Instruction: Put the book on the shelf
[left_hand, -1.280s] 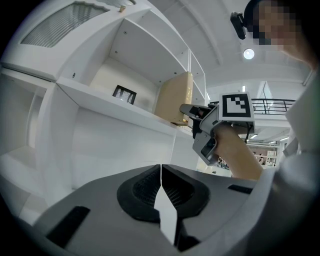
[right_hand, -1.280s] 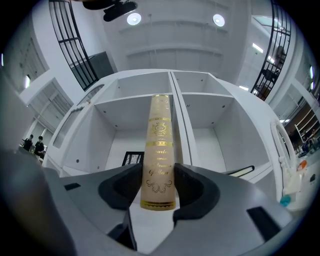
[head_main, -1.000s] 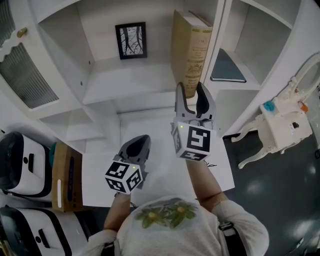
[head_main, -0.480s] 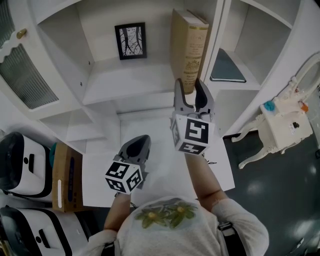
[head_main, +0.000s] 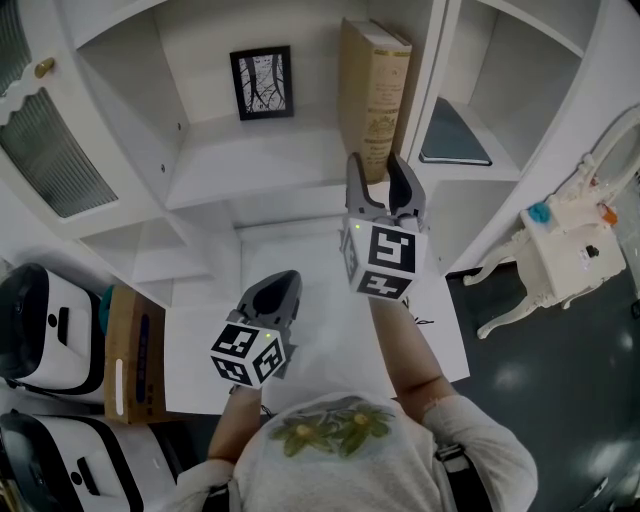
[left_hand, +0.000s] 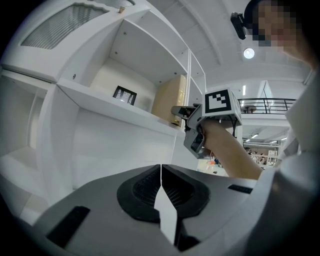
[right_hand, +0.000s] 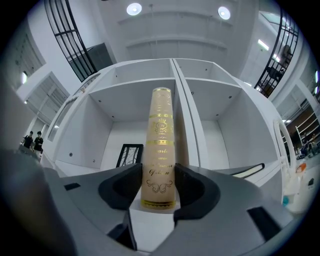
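While the left gripper (head_main: 284, 283) hangs nearest, jaws pressed together on nothing, the right gripper (head_main: 376, 172) pinches the lower spine of the tan book (head_main: 375, 85), upright at the white shelf (head_main: 250, 150) front, framed picture (head_main: 262, 82) behind

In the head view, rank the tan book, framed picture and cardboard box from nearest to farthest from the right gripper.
1. Tan book: between the jaws of the right gripper.
2. Framed picture: back of that compartment, leftward.
3. Cardboard box: far lower left.
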